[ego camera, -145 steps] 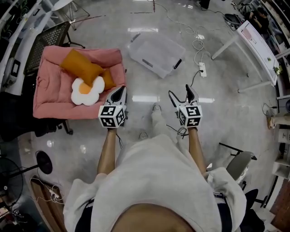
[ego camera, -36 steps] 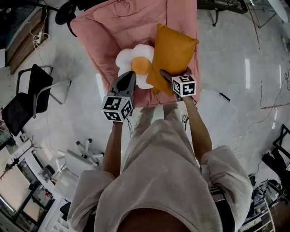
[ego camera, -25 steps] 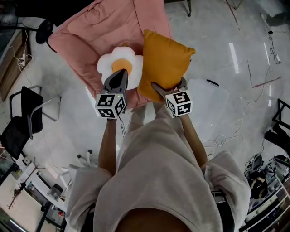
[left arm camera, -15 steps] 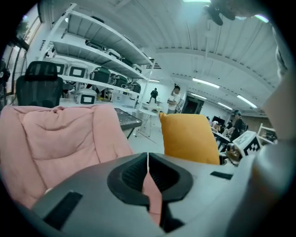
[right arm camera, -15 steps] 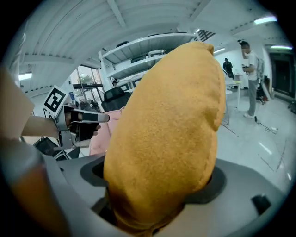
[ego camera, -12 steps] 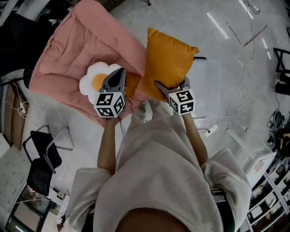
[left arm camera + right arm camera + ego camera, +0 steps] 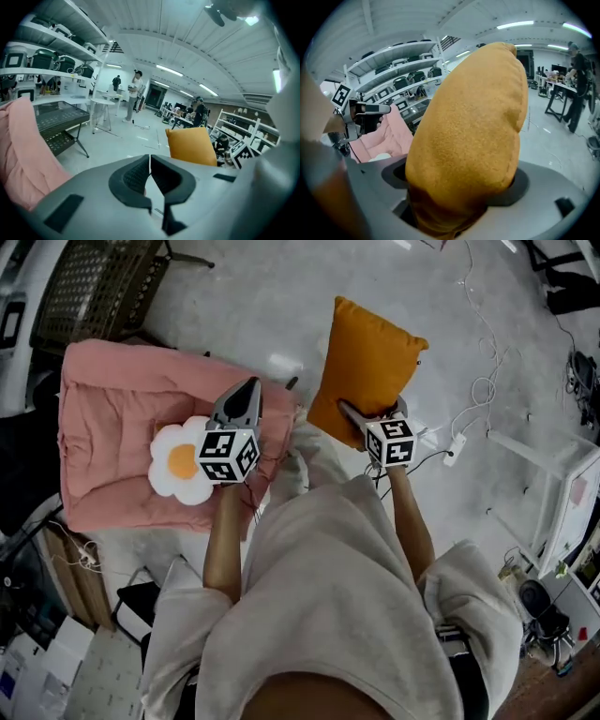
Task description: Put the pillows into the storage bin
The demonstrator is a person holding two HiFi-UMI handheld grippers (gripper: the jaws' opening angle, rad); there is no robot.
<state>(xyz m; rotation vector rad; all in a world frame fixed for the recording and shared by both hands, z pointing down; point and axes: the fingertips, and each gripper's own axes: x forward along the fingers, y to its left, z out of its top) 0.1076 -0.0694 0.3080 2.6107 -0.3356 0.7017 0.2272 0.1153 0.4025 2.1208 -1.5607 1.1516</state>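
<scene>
The orange pillow (image 7: 370, 362) is off the floor, upright in the air in front of the person. Its lower end is clamped in the right tongs (image 7: 373, 414) (the jaws stand wide, with the stuffing bulging between them in the right gripper view). I'd judge the carry to be under way, but nothing is stowed. No bin shows in any view, so I cannot tell how near it is.

The egg pillow (image 7: 178, 465) lies on the pink mat (image 7: 103, 399) and is left to fetch. I cannot tell whether another pillow lies there under the left tongs (image 7: 249, 388). Those tongs are clenched on nothing and hover above the mat's edge.

No writing is legible. The cubes carry only black-and-white square markers, and the pillows and mat show no label.
</scene>
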